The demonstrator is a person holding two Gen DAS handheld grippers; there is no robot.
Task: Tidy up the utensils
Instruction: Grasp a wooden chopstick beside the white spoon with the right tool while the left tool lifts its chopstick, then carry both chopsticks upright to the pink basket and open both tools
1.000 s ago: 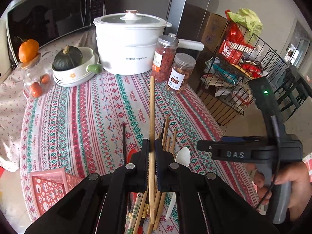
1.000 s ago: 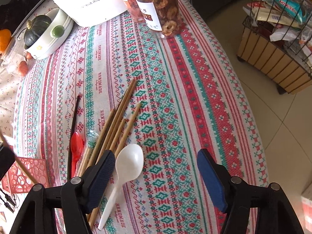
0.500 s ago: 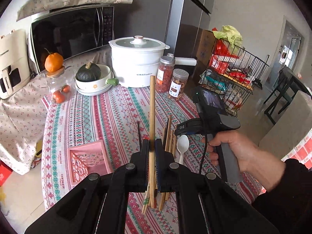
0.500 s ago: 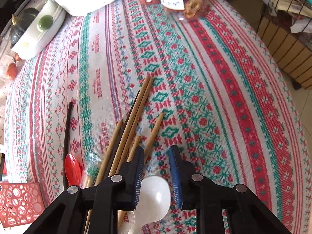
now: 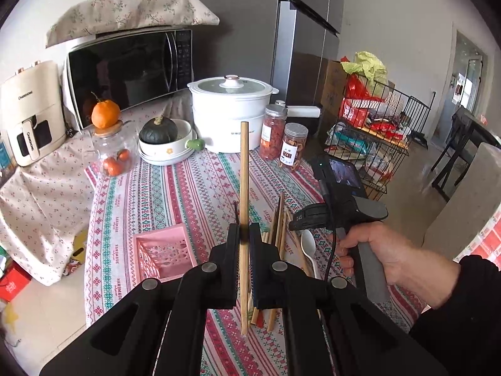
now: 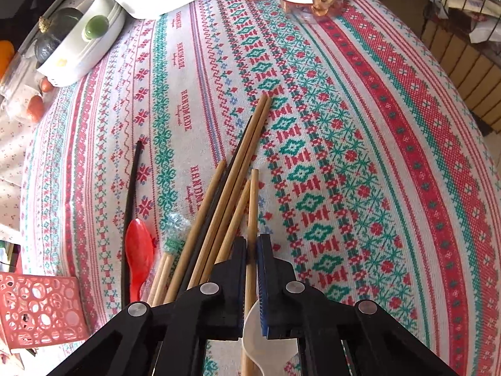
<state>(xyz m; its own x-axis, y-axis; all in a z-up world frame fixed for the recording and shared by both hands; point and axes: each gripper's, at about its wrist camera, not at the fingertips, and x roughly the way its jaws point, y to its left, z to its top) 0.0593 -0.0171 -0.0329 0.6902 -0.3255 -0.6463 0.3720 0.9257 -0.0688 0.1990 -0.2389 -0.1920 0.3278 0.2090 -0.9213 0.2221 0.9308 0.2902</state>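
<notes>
Sharp daylight, perhaps window-lit, fisheye-warped edges

The cream appliance (image 5: pixel 29 116) at nine o'clock in the left wrist view carries "CHANGHONG" across its upper front and again, running lengthwise, along its handle. The right gripper (image 5: pixel 292 219) at three o'clock shows "DAS" in pale letters on its black body. The patterned tablecloth (image 6: pixel 360 125) repeats the word "HANDMADE" along its white stripes, clearest at eleven o'clock in the right wrist view. The white pot (image 5: pixel 231 116) at twelve o'clock bears a small dark print, and the two jars (image 5: pixel 292 147) beside it have paper labels; none of these is legible.
</notes>
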